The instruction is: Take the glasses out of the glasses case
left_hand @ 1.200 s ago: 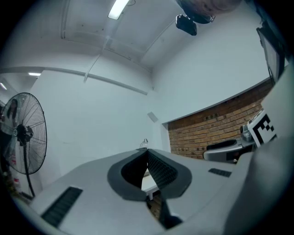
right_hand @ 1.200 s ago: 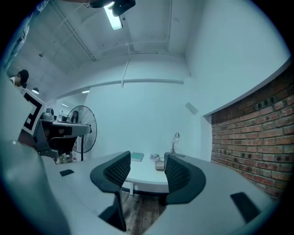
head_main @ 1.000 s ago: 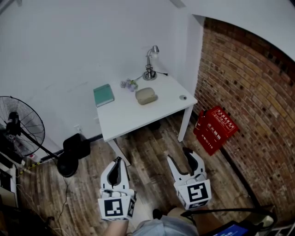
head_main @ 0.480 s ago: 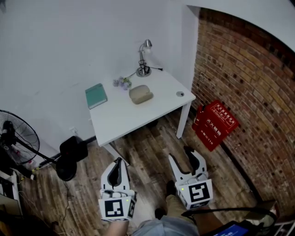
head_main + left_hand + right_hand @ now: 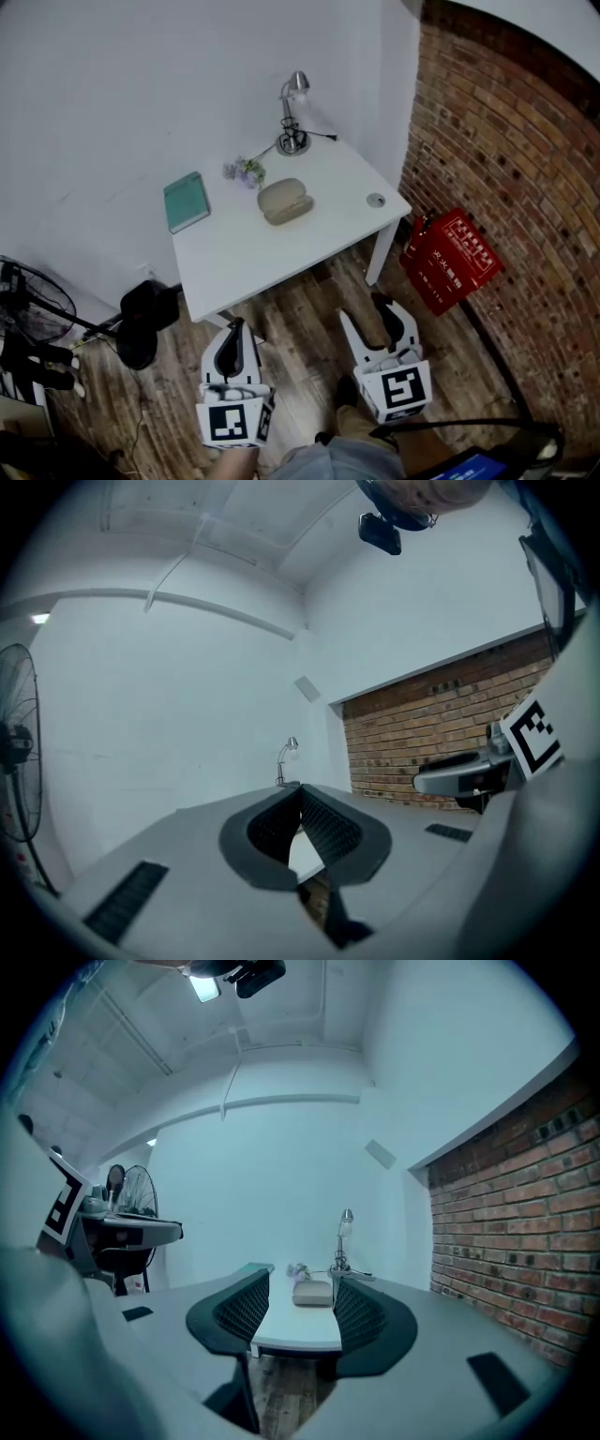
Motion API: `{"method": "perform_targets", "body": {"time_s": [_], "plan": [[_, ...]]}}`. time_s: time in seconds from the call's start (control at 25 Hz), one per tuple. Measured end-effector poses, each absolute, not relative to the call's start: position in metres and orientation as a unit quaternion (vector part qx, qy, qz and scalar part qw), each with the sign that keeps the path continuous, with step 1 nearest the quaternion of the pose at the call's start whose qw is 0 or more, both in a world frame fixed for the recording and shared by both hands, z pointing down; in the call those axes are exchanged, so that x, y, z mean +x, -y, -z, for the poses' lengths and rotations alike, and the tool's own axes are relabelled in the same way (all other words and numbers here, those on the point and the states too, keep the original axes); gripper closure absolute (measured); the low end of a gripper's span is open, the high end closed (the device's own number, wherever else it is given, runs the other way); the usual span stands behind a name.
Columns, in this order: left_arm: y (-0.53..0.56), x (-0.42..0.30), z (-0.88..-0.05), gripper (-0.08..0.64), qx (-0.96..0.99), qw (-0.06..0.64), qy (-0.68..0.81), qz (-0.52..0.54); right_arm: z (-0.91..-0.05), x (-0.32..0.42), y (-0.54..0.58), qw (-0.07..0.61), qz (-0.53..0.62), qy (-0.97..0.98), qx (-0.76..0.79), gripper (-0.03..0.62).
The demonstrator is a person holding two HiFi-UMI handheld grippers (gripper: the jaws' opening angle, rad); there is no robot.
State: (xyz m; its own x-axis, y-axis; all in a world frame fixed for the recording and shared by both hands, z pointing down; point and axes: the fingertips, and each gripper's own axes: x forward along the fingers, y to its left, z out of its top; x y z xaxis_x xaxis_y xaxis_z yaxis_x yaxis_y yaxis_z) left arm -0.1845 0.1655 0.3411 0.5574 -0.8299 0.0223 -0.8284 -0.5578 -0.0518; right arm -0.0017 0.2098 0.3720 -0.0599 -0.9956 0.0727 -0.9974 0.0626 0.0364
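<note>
Closed glasses case on white table (right claw spread, empty)

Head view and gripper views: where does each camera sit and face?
Head view: on the person's head, steeply down at the table and glasses case; left tool, right tool, a leg show.
Left gripper view: on the left tool, level toward lamp and brick wall; its shut jaws and the right tool show.
Right gripper view: on the right tool, level at the table; open jaws frame the glasses case.
Shared: head and right gripper views both show the glasses case.
</note>
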Motion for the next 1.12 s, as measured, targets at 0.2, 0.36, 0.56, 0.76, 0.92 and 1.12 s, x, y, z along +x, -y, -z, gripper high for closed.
{"method": "perform_targets", "body": {"time_s": [0.2, 0.36, 0.56, 0.76, 0.92, 1.12], "plan": [[-0.123, -0.156, -0.332, 0.554, -0.877, 0.027, -0.479, 0.025, -0.37, 0.027, -0.164, 0.031, -0.016, 0.735, 0.677, 0.369], [-0.099, -0.139, -0.322, 0.554, -0.873, 0.039, -0.486, 0.023, -0.364, 0.044, -0.135, 0.025, -0.011, 0.742, 0.669, 0.376], [-0.08, -0.125, -0.31, 0.554, -0.863, 0.052, -0.501, 0.016, -0.355, 0.055, -0.107, 0.018, -0.001, 0.756, 0.654, 0.382], [-0.063, -0.126, -0.308, 0.554, -0.853, 0.053, -0.518, 0.015, -0.352, 0.06, -0.082, 0.017, 0.003, 0.766, 0.642, 0.384], [-0.051, -0.127, -0.314, 0.554, -0.846, 0.047, -0.532, 0.016, -0.356, 0.063, -0.067, 0.022, 0.001, 0.773, 0.634, 0.385], [-0.031, -0.123, -0.327, 0.554, -0.84, 0.035, -0.542, 0.02, -0.367, 0.069, -0.044, 0.033, -0.005, 0.78, 0.625, 0.385]]}}
